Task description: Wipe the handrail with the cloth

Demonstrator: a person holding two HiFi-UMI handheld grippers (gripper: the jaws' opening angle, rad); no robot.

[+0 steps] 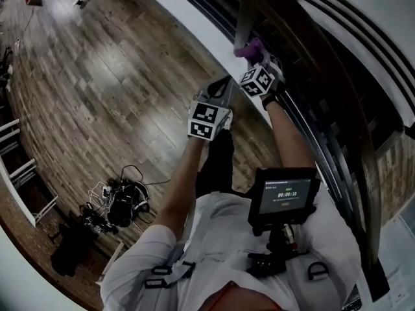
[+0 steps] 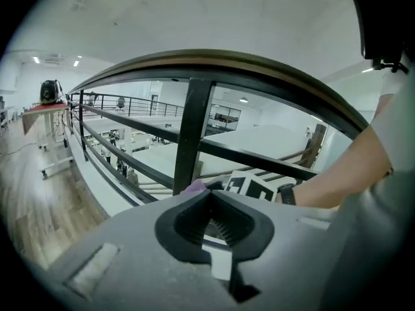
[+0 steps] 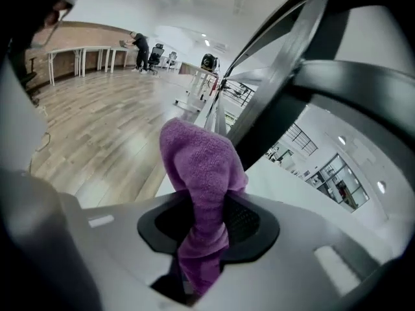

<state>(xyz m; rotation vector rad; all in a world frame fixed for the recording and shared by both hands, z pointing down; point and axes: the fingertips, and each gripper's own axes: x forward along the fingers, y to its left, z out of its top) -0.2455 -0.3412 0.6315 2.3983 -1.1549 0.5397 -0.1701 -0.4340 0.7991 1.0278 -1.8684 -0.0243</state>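
Cloth: purple, bunched, clamped between the jaws of your right gripper. One fold stands up past the tips and a tail hangs down behind them. In the head view the cloth sits at the front of that gripper, up against the railing and on your side of the dark curved handrail. No view shows whether it actually touches the rail.

Left gripper: jaws closed tip to tip, with nothing between them. It points at a black upright post under the handrail. A scrap of the purple cloth shows just beside that post. In the head view your left gripper is near the right one, slightly further from the rail.

A tangle of cables lies on the wooden floor, well apart from both grippers.
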